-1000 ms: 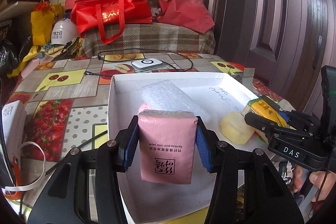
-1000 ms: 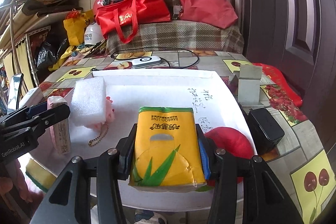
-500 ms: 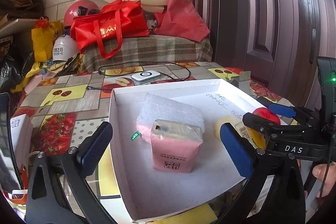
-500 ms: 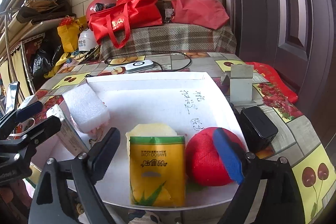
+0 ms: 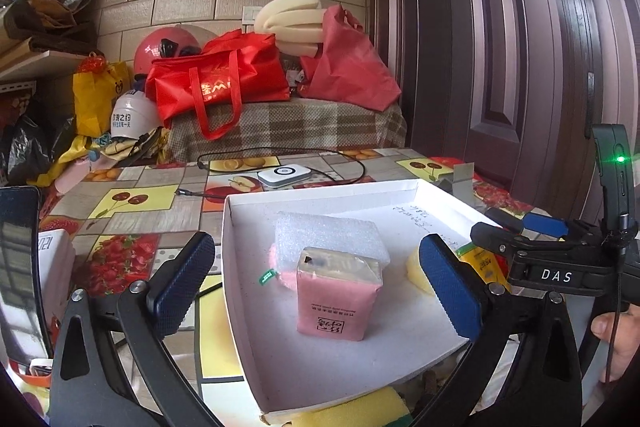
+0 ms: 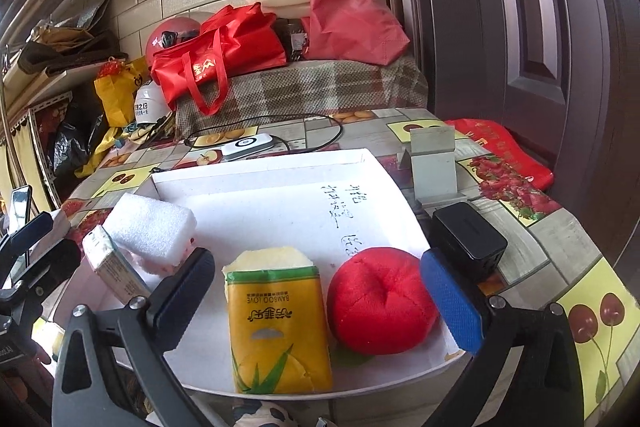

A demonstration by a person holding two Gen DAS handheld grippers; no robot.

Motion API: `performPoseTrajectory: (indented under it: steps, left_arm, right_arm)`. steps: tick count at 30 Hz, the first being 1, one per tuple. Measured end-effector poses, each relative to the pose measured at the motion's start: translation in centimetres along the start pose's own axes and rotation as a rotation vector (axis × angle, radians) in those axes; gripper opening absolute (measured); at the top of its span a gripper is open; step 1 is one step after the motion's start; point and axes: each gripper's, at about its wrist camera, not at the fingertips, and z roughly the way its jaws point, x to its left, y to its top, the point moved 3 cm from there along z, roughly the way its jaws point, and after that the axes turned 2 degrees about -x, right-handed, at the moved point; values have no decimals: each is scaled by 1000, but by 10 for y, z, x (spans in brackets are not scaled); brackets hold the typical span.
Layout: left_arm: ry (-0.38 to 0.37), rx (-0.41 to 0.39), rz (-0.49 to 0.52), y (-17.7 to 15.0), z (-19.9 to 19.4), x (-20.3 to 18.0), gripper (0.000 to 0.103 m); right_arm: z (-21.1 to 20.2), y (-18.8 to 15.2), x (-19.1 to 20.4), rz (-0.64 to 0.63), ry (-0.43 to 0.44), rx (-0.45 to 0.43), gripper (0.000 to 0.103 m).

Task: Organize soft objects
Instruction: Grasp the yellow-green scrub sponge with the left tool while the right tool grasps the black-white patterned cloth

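White cardboard tray [image 5: 240, 267] on the fruit-print tablecloth [image 5: 132, 203], seen from my two claws. My left gripper [image 5: 316, 275] is released, jaws spread wide and touching nothing; the pink tissue pack [image 5: 338, 301] stands upright in the tray between them, against the white foam block [image 5: 332, 235]. My right gripper [image 6: 316, 303] has just been opening and stands released too; the yellow tissue pack [image 6: 276, 327] lies flat between its jaws, beside the red plush ball [image 6: 380, 301] and a yellow sponge [image 6: 268, 259].

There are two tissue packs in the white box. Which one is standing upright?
The pink tissue pack, standing on end before the white foam block. The yellow tissue pack lies flat beside the red plush ball.
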Motion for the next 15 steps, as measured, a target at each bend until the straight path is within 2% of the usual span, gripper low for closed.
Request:
performPoseTrajectory:
  steps: [8, 11, 15]
  left_arm:
    - [7, 10, -3, -4, -14, 8, 103]
    - [-35, 13, 6, -7, -24, 10, 103]
    - [-104, 53, 14, -12, -35, 14, 103]
  right_arm:
    - [-23, 3, -11, 47, -16, -124, 103]
    - [-32, 4, -14, 55, -31, -164, 103]
    - [-39, -1, -17, 28, -64, -150, 103]
